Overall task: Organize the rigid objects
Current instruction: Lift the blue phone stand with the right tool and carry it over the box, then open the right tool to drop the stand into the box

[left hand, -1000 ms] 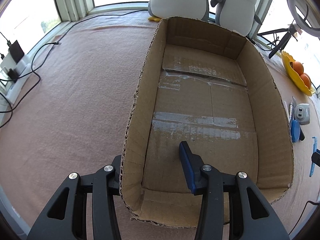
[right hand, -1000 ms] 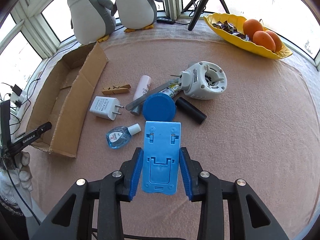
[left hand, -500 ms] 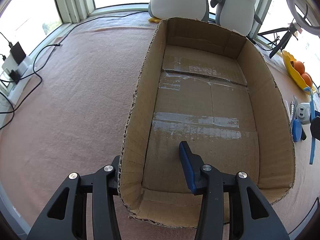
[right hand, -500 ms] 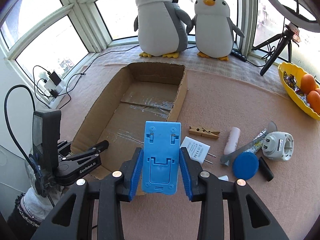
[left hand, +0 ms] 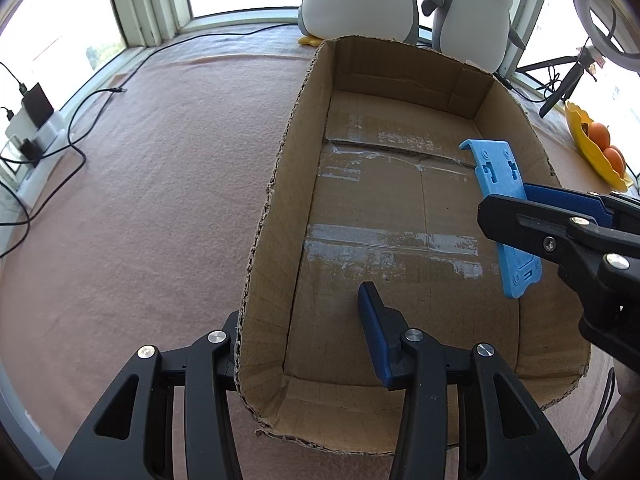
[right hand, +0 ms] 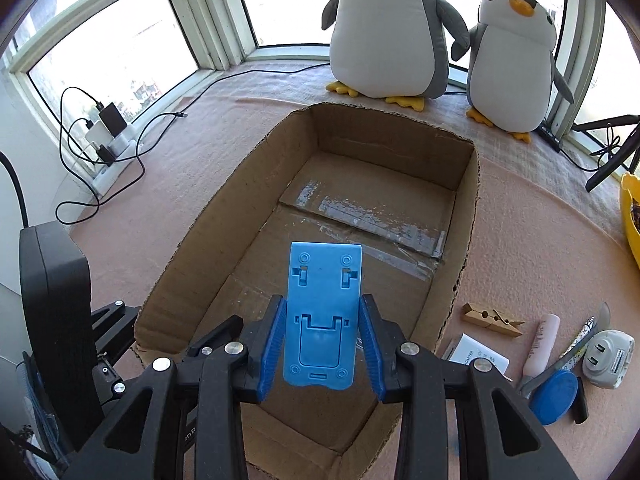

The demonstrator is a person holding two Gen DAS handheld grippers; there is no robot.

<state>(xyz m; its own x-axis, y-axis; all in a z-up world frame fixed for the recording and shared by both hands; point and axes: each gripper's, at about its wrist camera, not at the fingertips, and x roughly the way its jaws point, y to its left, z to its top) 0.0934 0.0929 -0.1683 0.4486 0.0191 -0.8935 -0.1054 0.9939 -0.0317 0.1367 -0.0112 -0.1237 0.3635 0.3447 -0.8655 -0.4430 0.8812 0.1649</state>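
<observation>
An open cardboard box [left hand: 400,200] [right hand: 248,184] lies on the pink cloth, with nothing lying inside it. My left gripper [left hand: 298,308] [right hand: 176,320] straddles the box's near-left corner. One finger is outside the left wall and the blue pad [left hand: 372,320] is inside, so it stands shut on that corner. My right gripper [right hand: 322,300] [left hand: 508,200] is shut on a flat blue plastic stand [right hand: 324,280] [left hand: 496,176]. It holds the stand in the air above the box's right half.
Two plush penguins [right hand: 384,28] stand behind the box. Right of the box lie a clothespin [right hand: 492,318], a white charger [right hand: 480,356], a pink tube [right hand: 542,344], a blue lid [right hand: 554,396] and a white adapter [right hand: 608,354]. A yellow fruit bowl [left hand: 596,148] sits far right. Cables [right hand: 108,136] run at left.
My right gripper carried the blue stand from above the loose items leftward to over the box and came into the left wrist view. The left gripper and the box stayed put.
</observation>
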